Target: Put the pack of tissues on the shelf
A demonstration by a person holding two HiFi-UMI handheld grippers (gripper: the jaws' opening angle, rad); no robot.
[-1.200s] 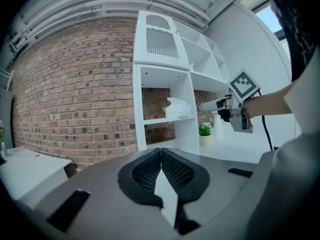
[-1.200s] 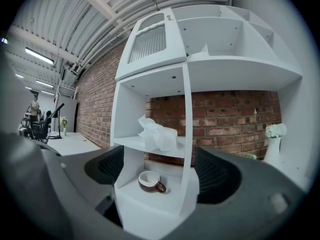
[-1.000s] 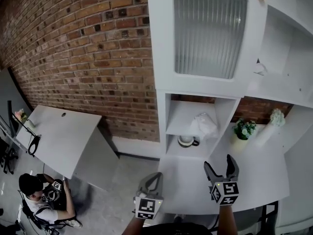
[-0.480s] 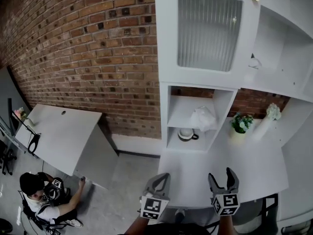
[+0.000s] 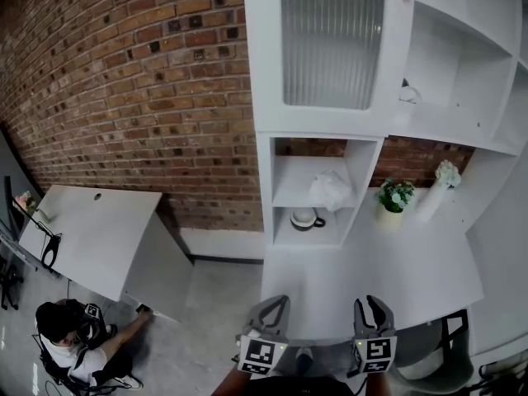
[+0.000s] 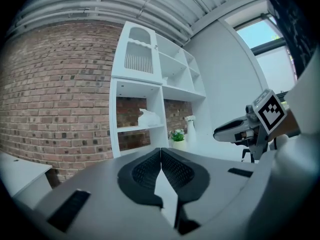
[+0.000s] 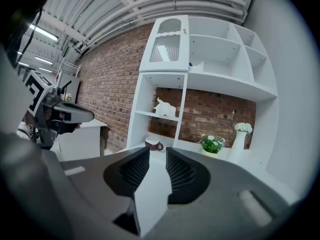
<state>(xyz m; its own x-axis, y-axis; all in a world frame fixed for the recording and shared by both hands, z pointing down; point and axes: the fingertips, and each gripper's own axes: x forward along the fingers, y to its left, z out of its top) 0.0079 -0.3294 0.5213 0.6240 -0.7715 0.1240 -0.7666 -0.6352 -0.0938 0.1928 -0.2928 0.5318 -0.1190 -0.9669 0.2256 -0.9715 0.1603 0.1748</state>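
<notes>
The pack of tissues (image 5: 330,190), a crumpled white bundle, lies on the upper shelf of the open white cubby (image 5: 290,195); it also shows in the left gripper view (image 6: 147,117) and the right gripper view (image 7: 166,107). Both grippers hang low at the near edge of the white counter, well short of the shelf. My left gripper (image 5: 276,304) (image 6: 161,151) is shut, pads together, with nothing in it. My right gripper (image 5: 370,302) (image 7: 157,151) has just been closing; a narrow gap remains between its pads and nothing is between them.
A cup (image 5: 307,218) sits on the lower shelf below the tissues. A small potted plant (image 5: 396,195) and a white vase (image 5: 436,184) stand on the white counter (image 5: 371,262). A glass-door cabinet (image 5: 330,48) hangs above. A person (image 5: 66,337) crouches at lower left by a white desk (image 5: 99,229).
Both grippers have drawn back toward the bottom of the head view, away from the shelf. The right jaws went from wide open to a narrow gap. The tissues stayed on the shelf.
</notes>
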